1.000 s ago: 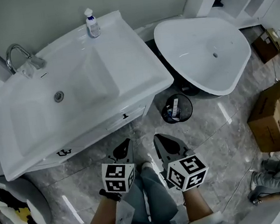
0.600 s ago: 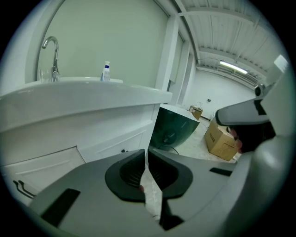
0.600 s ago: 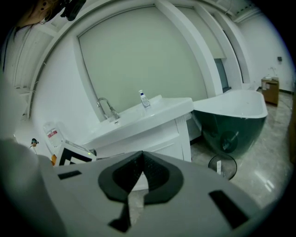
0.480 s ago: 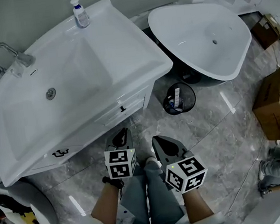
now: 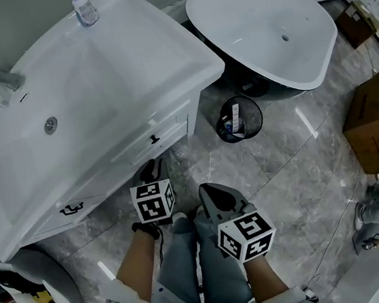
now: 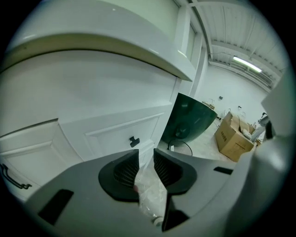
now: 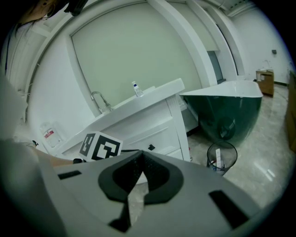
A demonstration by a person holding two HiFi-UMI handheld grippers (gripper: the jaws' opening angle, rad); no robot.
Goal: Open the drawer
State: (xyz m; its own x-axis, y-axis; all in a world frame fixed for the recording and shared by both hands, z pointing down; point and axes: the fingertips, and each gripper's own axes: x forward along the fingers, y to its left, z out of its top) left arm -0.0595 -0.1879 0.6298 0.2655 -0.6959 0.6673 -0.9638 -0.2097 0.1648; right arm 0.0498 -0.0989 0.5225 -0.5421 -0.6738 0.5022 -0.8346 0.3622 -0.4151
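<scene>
Under the white ceramic sink point(image 5: 200, 62), the white panelled drawer point(image 5: 168, 130) with a small black knob point(image 6: 134, 141) lies flush in the cabinet front. Near it, the left gripper point(image 5: 152, 167) has just been opening its jaws, nothing between them. The right gripper point(image 5: 212, 192) beside it is clenched, empty

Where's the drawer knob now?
Head view: the black knob sits on the drawer front, left of the wire bin, just above the left gripper, whose empty jaws have just been opening.
</scene>
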